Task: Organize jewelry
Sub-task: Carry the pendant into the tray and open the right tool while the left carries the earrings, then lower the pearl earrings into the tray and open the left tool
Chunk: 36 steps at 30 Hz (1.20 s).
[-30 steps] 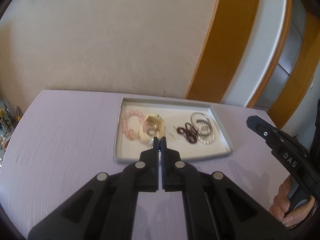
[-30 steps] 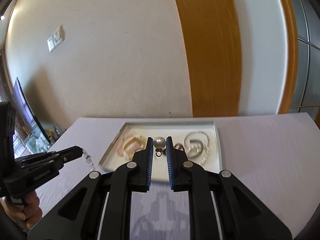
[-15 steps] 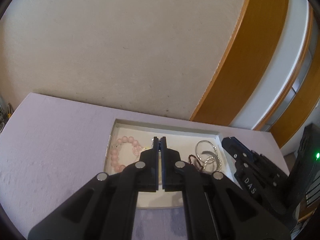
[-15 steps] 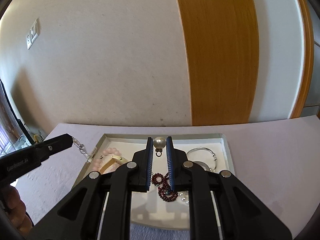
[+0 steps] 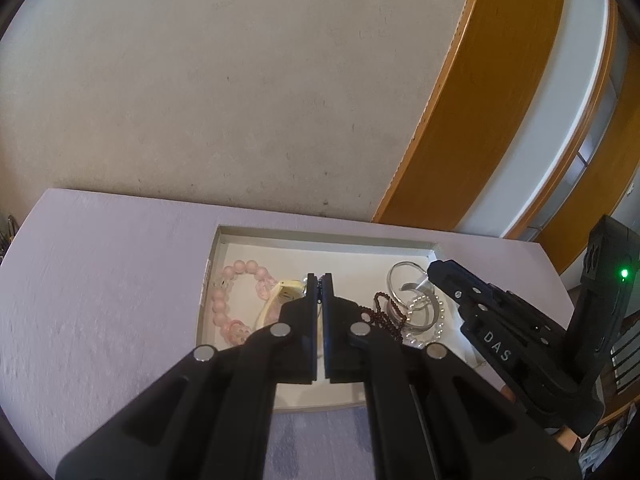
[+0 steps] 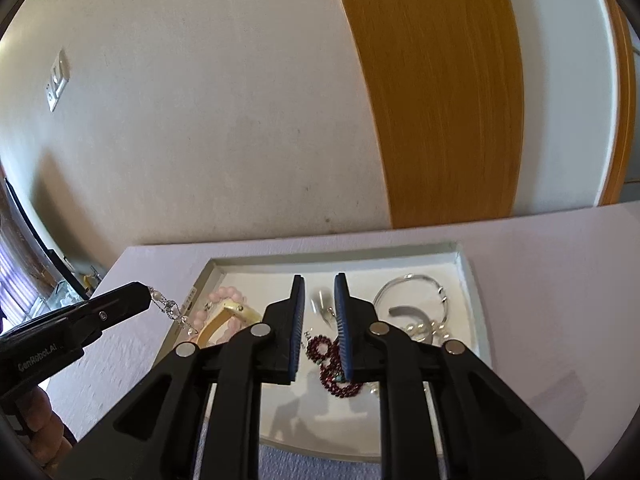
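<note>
A shallow white tray (image 6: 464, 280) on the lilac table holds a pink bead bracelet (image 6: 228, 294), a cream bangle (image 6: 224, 316), dark red beads (image 6: 332, 364) and silver bangles (image 6: 412, 284). My right gripper (image 6: 319, 280) hangs over the tray's middle and its jaws are opening. A pearl earring (image 6: 320, 304) shows as a blur low in the gap, free of the pads. My left gripper (image 5: 319, 280) is shut on a thin beaded chain (image 6: 168, 308). That chain dangles from its tip (image 6: 140, 292) over the tray's left rim (image 5: 216, 248).
A plaster wall with a light switch (image 6: 56, 84) and a wooden door frame (image 6: 440, 120) stand right behind the table. A person's hand (image 6: 36, 420) grips the left handle at the lower left. The table's left edge (image 5: 24, 220) lies close by.
Both grippers have come forward and down over the tray. The right jaws have parted and the pearl earring has slipped down from between the pads. The left stays shut on its chain.
</note>
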Tool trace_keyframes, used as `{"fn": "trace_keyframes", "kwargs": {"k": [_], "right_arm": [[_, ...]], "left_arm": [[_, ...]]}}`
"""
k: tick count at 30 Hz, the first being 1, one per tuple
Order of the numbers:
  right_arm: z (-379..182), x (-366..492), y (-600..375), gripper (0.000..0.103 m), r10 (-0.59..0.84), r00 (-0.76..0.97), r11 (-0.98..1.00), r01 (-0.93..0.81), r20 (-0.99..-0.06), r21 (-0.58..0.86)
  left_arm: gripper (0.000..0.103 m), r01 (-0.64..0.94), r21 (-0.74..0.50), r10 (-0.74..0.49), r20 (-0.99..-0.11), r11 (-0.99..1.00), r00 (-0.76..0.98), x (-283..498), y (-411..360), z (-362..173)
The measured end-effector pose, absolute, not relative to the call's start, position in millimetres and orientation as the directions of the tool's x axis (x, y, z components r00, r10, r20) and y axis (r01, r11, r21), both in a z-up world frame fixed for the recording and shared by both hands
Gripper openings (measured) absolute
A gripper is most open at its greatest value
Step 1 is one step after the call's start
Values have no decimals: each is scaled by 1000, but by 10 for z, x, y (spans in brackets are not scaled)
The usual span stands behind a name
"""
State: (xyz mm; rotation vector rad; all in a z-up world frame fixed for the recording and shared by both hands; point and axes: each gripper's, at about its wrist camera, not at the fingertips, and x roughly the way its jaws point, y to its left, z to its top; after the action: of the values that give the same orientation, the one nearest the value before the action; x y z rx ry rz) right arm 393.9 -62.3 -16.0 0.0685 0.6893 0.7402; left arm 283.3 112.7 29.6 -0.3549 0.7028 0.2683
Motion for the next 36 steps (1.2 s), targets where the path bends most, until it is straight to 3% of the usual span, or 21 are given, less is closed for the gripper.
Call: {"fn": "trace_keyframes", "kwargs": {"k": [2,10,20,22,23,24,36], "right_arm": [[-173,3951,-631,31,634,536,754,-588,-557,292],[-138,3996,-751,42,627,559,769,-557,-543,315],[-144,4010,-787,42,617,565,778,-545,-548,313],[-146,4009,-788,42,614,565,779,-545,-551,310],[-147,4013,-786,42,613,565,780,-545,-552,309],[-147,4015,-786,42,612,566,780,-544,-552,308],[-154,4039,-798,42,610,568,782,-542,-552,307]], "left_arm": [[2,-357,-227,118,-675,906,728,2841,1133,279],[2,-351,-217,113,-687,911,718,2896,1104,222],[3,-348,-179,128,-702,920,700,2951,1036,145],[13,-369,-155,157,-708,916,688,2963,1039,132],[27,-376,-146,168,-709,915,685,2963,1036,133],[34,-382,-140,177,-708,914,684,2960,1039,134],[49,-397,-147,183,-709,906,681,2944,1070,170]]}}
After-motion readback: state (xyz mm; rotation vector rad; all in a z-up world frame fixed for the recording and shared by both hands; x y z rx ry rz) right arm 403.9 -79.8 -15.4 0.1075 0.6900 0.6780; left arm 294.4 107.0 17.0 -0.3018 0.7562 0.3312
